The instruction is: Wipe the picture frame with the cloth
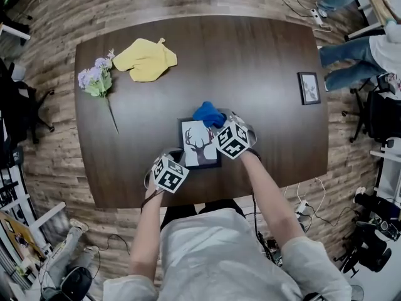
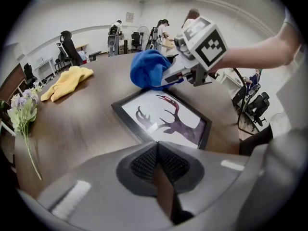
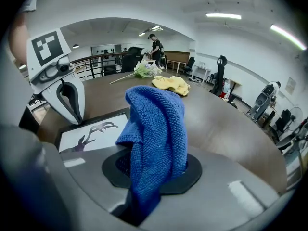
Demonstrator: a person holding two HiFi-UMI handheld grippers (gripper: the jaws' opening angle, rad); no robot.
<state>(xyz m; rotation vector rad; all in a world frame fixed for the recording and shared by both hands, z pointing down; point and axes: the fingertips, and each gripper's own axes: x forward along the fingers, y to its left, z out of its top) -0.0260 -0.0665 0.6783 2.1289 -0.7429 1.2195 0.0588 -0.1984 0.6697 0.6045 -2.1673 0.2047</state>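
A blue cloth (image 3: 156, 129) of nubbly, knitted-looking microfibre is bunched into a soft lump. It is pinched between the clenched jaws of the right gripper (image 3: 153, 170), with its folds standing up past the ribbed black pads. The cloth hangs over the far right corner of the picture frame (image 1: 199, 144); whether it touches the frame cannot be told. The frame is a flat rectangle with a thin black border, holding a white print of a dark antlered deer silhouette. It lies face up on the dark, smooth wood-grain table (image 1: 250, 55), near the person's edge. The left gripper (image 2: 157, 150) sits just beside the frame's near left corner, its jaws pressed together on nothing. Well apart at the far left lie a crumpled yellow cloth (image 1: 146, 59) and a long-stemmed spray of lilac flowers (image 1: 95, 79). A smaller black-framed picture (image 1: 309, 88) lies near the right edge.
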